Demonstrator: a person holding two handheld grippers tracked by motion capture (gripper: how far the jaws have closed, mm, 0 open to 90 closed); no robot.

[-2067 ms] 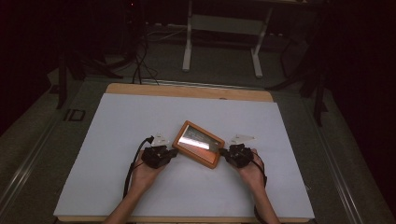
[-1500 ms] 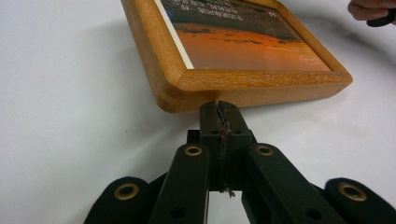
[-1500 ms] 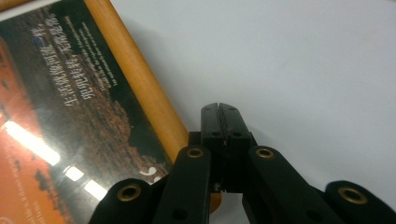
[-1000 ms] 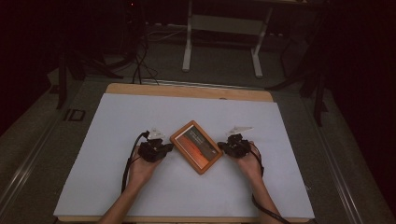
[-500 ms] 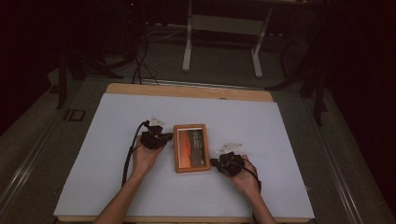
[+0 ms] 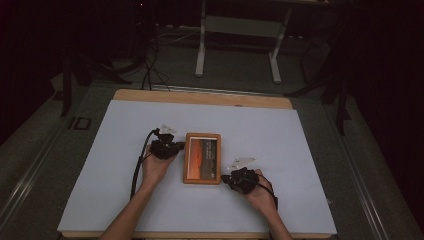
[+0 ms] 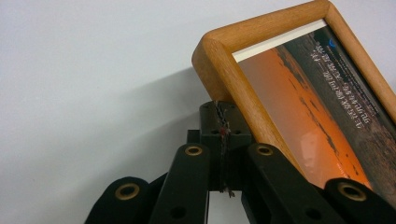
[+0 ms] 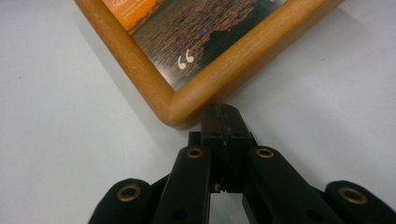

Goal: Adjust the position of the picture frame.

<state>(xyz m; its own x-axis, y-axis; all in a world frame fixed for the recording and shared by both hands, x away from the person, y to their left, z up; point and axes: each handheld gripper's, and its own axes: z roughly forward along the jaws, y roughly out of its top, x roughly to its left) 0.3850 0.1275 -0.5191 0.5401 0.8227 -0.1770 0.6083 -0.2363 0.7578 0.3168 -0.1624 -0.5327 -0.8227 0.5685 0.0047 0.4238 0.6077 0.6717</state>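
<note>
Closed jaws on both grippers press their tips against a wooden frame (image 6: 202, 158) lying flat mid-table: the left gripper (image 6: 179, 145) at its upper left edge, the right gripper (image 6: 224, 177) at its lower right corner. Two seconds ago the frame lay tilted, almost diamond-wise, with a gripper at each side corner; now it sits square and upright. Beneath it a white sheet (image 6: 300, 150) covers the wooden table (image 6: 200, 97). Beyond, the room is dark, with a grey floor and a stand's legs (image 6: 201, 50)
</note>
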